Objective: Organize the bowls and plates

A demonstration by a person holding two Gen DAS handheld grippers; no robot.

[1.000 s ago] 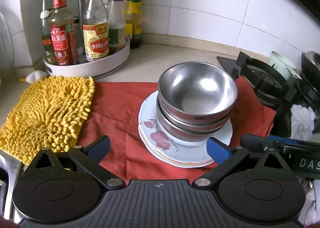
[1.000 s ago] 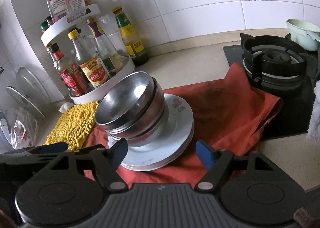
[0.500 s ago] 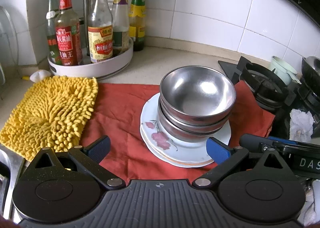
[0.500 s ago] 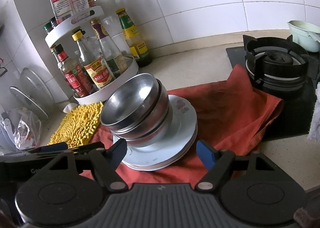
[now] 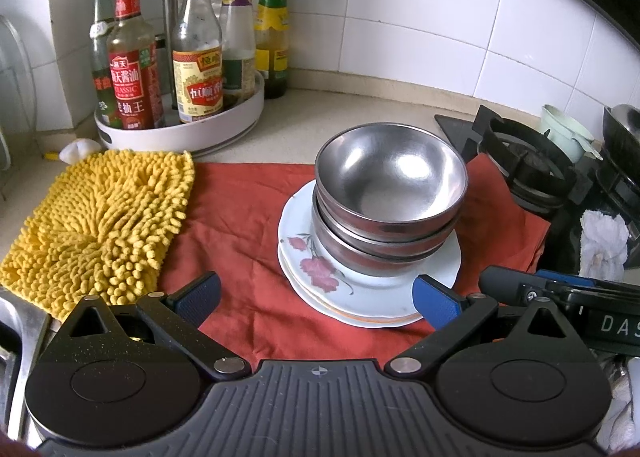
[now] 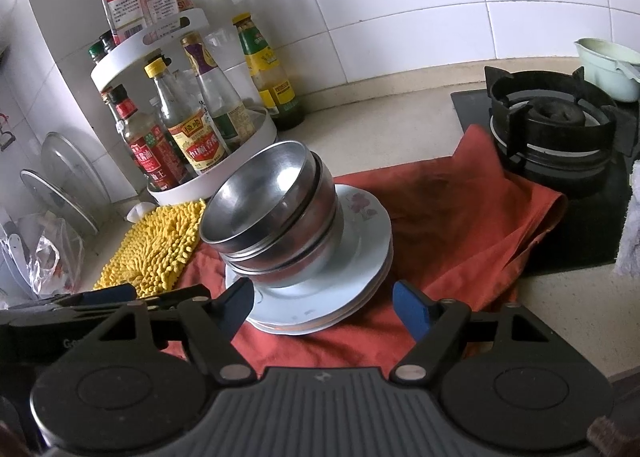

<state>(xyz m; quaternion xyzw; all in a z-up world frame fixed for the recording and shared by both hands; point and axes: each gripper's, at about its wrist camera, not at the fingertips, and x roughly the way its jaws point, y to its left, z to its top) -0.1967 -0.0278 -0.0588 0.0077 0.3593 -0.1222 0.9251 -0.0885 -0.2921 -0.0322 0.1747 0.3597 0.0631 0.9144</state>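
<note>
A nest of steel bowls [image 5: 390, 201] [image 6: 276, 213] stands on a stack of white flowered plates [image 5: 320, 277] [image 6: 360, 233], which lies on a red cloth [image 5: 240, 241] [image 6: 460, 225]. My left gripper [image 5: 316, 299] hovers just in front of the plates, open, with nothing between its blue-tipped fingers. My right gripper [image 6: 324, 303] also stands open and holds nothing, its fingers either side of the near rim of the plate stack without touching it. In the left wrist view the right gripper's body [image 5: 560, 293] shows at the right edge.
A yellow chenille mat [image 5: 100, 225] lies left of the cloth. Behind it stands a white turntable rack of sauce bottles [image 5: 180, 129] [image 6: 180, 161]. A gas burner [image 6: 552, 129] and a pale green bowl [image 6: 608, 69] sit to the right. Pot lids [image 6: 64, 185] lean at far left.
Both views have drifted very slightly, so the bowls and plates sit a little lower in frame. Nothing was gripped or released.
</note>
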